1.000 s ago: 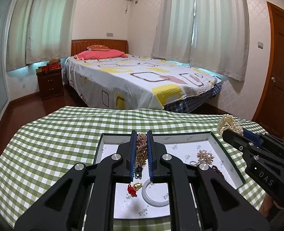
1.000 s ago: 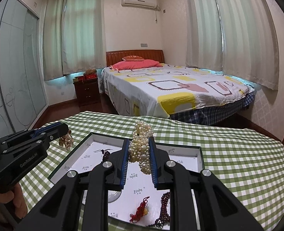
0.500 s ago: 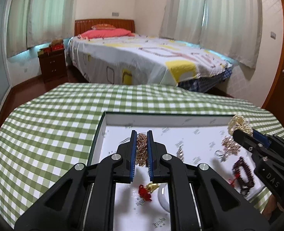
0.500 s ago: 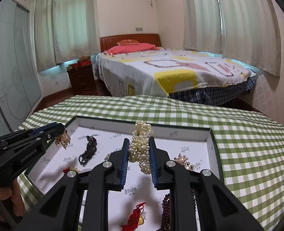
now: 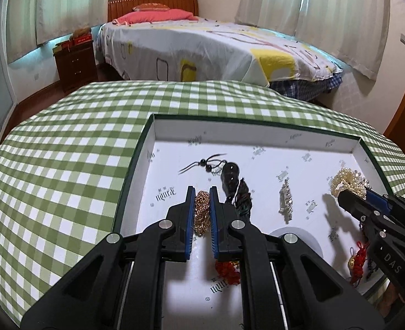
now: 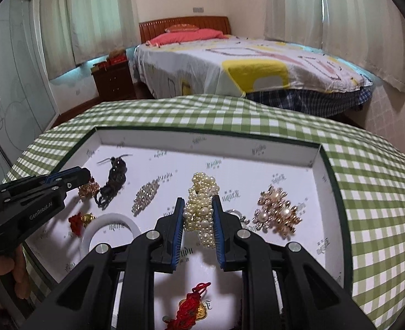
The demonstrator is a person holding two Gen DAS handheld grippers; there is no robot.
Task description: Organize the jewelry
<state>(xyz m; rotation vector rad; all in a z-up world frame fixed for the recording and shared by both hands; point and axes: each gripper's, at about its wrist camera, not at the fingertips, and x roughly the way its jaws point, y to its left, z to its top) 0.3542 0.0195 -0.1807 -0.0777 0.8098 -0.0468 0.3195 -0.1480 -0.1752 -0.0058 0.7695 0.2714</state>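
A white tray with a dark green rim [image 5: 136, 162] [image 6: 331, 176] lies on the green checked table. My left gripper [image 5: 202, 192] is shut on a gold beaded piece [image 5: 201, 216], low over the tray's left part; it shows in the right wrist view [image 6: 87, 177] too. My right gripper [image 6: 197, 203] is shut on a pearl bracelet [image 6: 201, 206], low over the tray's middle right; in the left wrist view the pearls [image 5: 345, 180] show at its tip. A dark bead bracelet [image 5: 231, 178] [image 6: 114, 178] lies just right of the left gripper.
In the tray also lie a silver rhinestone clip [image 5: 285, 199] [image 6: 144, 195], a gold and pearl brooch [image 6: 278, 210], a white bangle [image 6: 107, 224], and red knot charms [image 6: 78, 220] [image 6: 191, 305]. A bed [image 5: 202, 46] stands beyond the table.
Both grippers have moved down and forward into the tray, each still holding its piece. The tray floor and the pieces on it now look much closer.
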